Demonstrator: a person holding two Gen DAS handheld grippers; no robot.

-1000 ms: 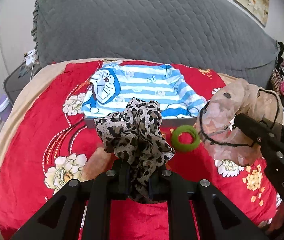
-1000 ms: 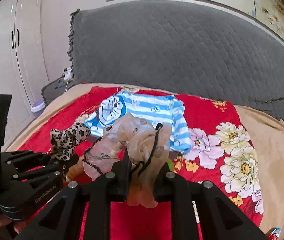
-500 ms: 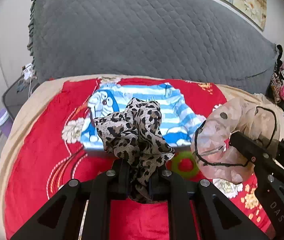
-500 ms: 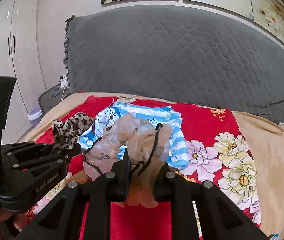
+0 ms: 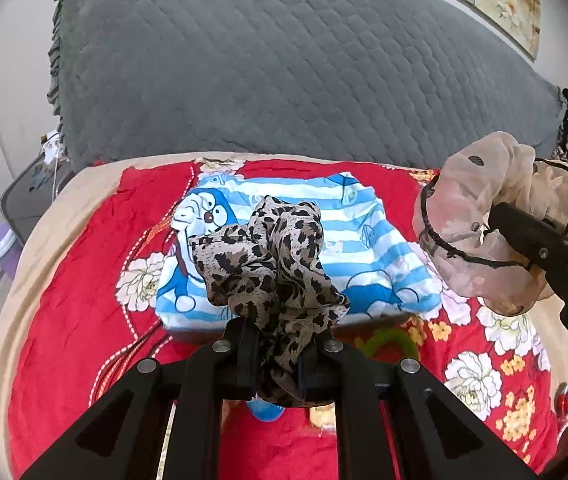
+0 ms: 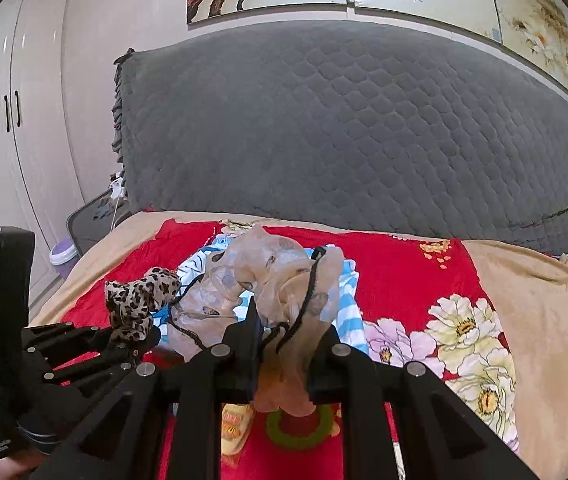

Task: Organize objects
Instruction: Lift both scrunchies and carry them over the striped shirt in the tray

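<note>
Landmark: striped cartoon-cat box, blue and white, sitting mid-bed on the red floral blanket.

Left gripper: jaws pressed together, pinching a leopard-print scrunchie. Scrunchie bunched above the fingertips, held in the air on the near side of the box, overlapping its front edge in the left wrist view. Not touching the blanket as far as I can tell.

Right gripper: jaws likewise clamped, pinching a sheer beige scrunchie with black trim. It hangs off the bed, to the right of the box in the left wrist view and in front of the box in its own view.

Other loose items: a green ring hair tie lies on the blanket just nearer than the box, under the right gripper. A small blue item and a yellow-orange one lie near it, largely hidden by the grippers; kind not clear.

Progress, as judged: both scrunchies picked up and in carry; neither placed. Where they are meant to go is not shown; the box looks the likely target, but whether it is open on top cannot be told. Green tie and the small items untouched. Task looks early to mid.
</note>
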